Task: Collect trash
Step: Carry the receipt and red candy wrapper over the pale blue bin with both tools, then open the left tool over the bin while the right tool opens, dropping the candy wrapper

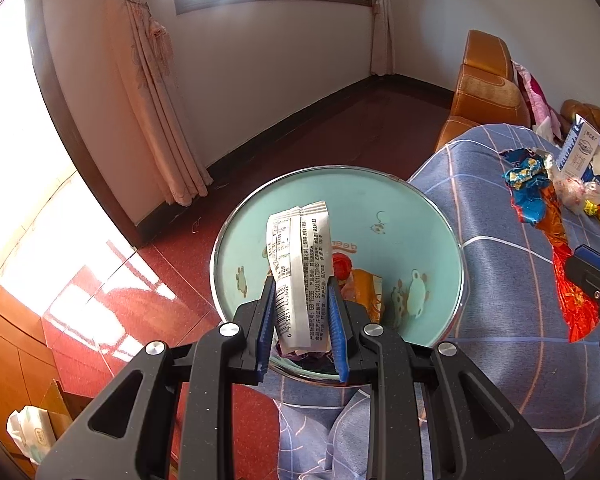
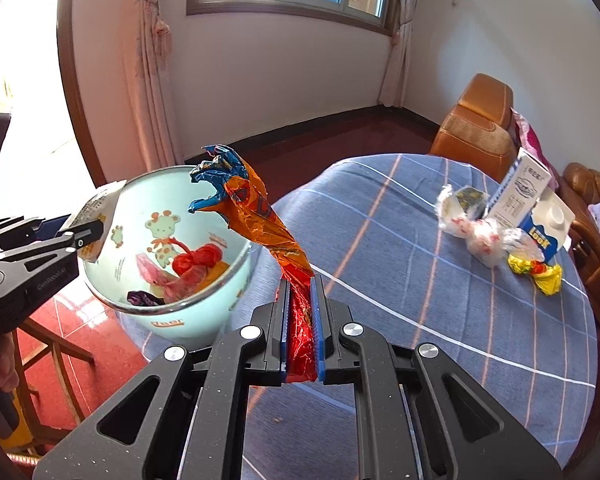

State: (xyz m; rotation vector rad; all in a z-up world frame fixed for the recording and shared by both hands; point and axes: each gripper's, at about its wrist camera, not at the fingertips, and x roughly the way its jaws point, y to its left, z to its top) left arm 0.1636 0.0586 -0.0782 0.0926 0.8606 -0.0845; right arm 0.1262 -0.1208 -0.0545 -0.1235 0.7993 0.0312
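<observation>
A light-green basin (image 1: 420, 216) with cartoon animals sits at the table's edge and holds several wrappers (image 2: 192, 264). My left gripper (image 1: 302, 296) is shut on a white printed wrapper (image 1: 300, 264) and holds it over the basin (image 2: 220, 312). It also shows at the left of the right wrist view (image 2: 80, 236). My right gripper (image 2: 300, 300) is shut on a crumpled orange, red and blue foil wrapper (image 2: 252, 208), held above the table beside the basin. That wrapper also shows in the left wrist view (image 1: 556, 240).
The table has a blue plaid cloth (image 2: 440, 300). On its far right lie a milk carton (image 2: 536, 208), white and yellow candy wrappers (image 2: 484, 240) and a small dark packet. Orange sofas (image 2: 480, 124) stand behind. Red floor and a wooden stool (image 2: 48, 344) are at the left.
</observation>
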